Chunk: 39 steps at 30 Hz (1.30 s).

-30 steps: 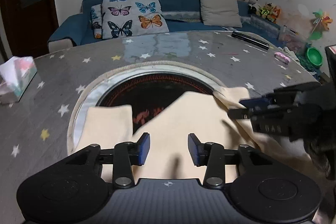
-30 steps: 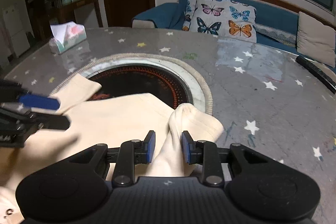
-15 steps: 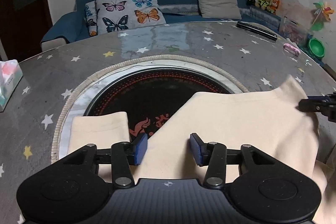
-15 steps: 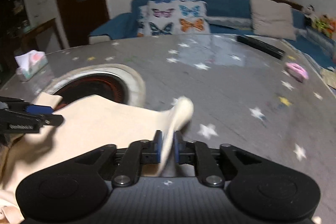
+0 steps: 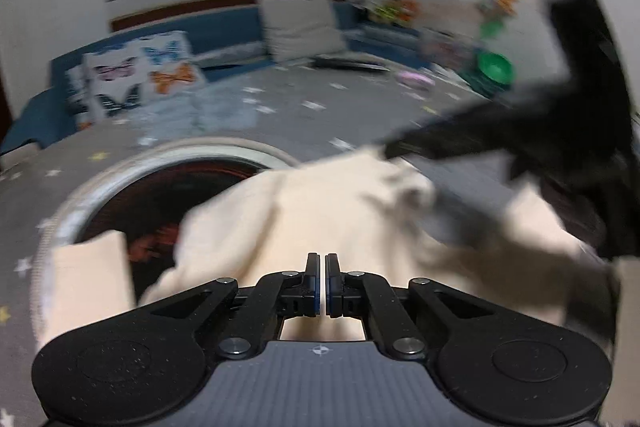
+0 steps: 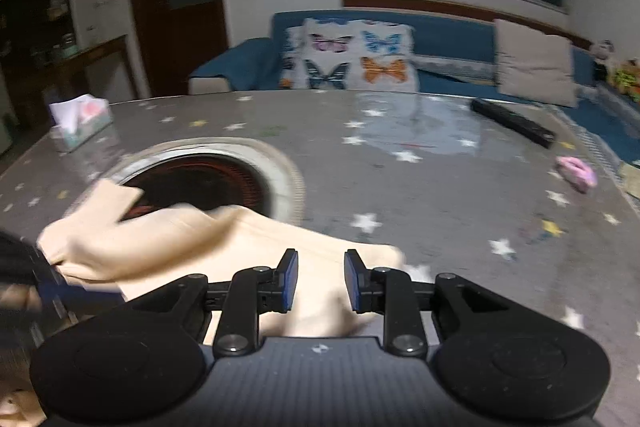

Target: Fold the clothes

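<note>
Left wrist view shows one cream garment spread over the near edge of the round star-patterned tabletop, part of it lying across the single dark round inset at the table's centre. The left gripper is clenched, its two blue pads almost touching, with the cloth directly under and ahead of them; whether a fold is pinched between them cannot be told. The right gripper appears here only as a dark blur at the garment's right corner.

Right wrist view shows the same garment at the near left edge of the tabletop, and the right gripper with its jaws opening; cloth lies between and below the two pads, which stand clear of it.

Only this view shows one tissue box at the far left edge. Both views show one long black bar and one pink object toward the right edge, plus one butterfly cushion and one plain beige cushion on the blue sofa beyond. Only the left wrist view shows one green bowl past the right edge.
</note>
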Tool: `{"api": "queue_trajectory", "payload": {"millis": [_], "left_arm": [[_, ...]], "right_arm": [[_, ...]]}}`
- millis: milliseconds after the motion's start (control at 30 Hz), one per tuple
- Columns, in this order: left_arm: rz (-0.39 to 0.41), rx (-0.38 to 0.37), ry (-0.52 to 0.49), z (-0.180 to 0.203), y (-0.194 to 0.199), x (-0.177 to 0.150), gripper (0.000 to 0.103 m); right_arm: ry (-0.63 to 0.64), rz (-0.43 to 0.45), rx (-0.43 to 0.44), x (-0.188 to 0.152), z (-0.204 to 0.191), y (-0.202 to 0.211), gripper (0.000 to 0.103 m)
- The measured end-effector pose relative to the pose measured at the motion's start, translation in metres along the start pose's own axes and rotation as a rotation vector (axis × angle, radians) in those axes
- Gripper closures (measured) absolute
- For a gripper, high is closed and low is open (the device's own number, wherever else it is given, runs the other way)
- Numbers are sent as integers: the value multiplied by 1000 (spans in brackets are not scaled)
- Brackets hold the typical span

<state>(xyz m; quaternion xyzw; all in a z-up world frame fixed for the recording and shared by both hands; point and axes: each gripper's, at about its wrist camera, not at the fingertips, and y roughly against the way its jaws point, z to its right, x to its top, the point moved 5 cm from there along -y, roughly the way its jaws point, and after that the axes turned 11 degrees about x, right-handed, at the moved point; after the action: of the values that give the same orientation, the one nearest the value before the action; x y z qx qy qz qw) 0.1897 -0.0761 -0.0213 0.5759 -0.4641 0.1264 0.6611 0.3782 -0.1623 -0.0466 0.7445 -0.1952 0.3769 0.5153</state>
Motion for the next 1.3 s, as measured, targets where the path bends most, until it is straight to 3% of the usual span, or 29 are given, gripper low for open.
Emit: {"api": "queue_trajectory", "payload": {"millis": [100, 267, 300, 333, 400, 500, 633, 667, 733, 800, 967, 1133, 1233, 1300], "left_arm": [[-12, -13, -28, 6, -2, -5, 97], [35, 107, 85, -32, 5, 10, 94], [40, 130, 118, -42, 6, 14, 85], [44, 152, 150, -52, 7, 18, 70], [30, 188, 206, -69, 1, 24, 52], [-56, 205, 213, -78, -24, 23, 42], [-179, 161, 247, -83, -59, 15, 46], [-198, 150, 258, -84, -65, 13, 53], [-179, 119, 264, -82, -64, 9, 85], [-158, 95, 299, -87, -60, 10, 91], [-70, 177, 340, -110, -47, 14, 92], [-48, 256, 339, -129, -48, 14, 93], [-45, 289, 337, -138, -51, 12, 93], [-46, 308, 334, -143, -54, 12, 93]], "right_arm": [[30, -3, 64, 8, -18, -9, 78], [66, -12, 106, 15, -39, -23, 76], [65, -14, 109, 15, -41, -25, 76], [60, -16, 107, 14, -39, -26, 76], [47, -20, 95, 11, -35, -27, 72], [32, -18, 67, 7, -27, -21, 70], [-12, -13, 8, 1, -4, -11, 70], [-29, -10, -13, -1, 4, -8, 69], [-60, -6, -49, -4, 20, -2, 69], [-91, -7, -80, -7, 34, 2, 69], [-160, -23, -62, -14, 51, -1, 69], [-181, -56, -26, -15, 52, -20, 70], [-148, -65, -16, -10, 46, -31, 93], [-115, -66, -7, -1, 40, -41, 99]]}}
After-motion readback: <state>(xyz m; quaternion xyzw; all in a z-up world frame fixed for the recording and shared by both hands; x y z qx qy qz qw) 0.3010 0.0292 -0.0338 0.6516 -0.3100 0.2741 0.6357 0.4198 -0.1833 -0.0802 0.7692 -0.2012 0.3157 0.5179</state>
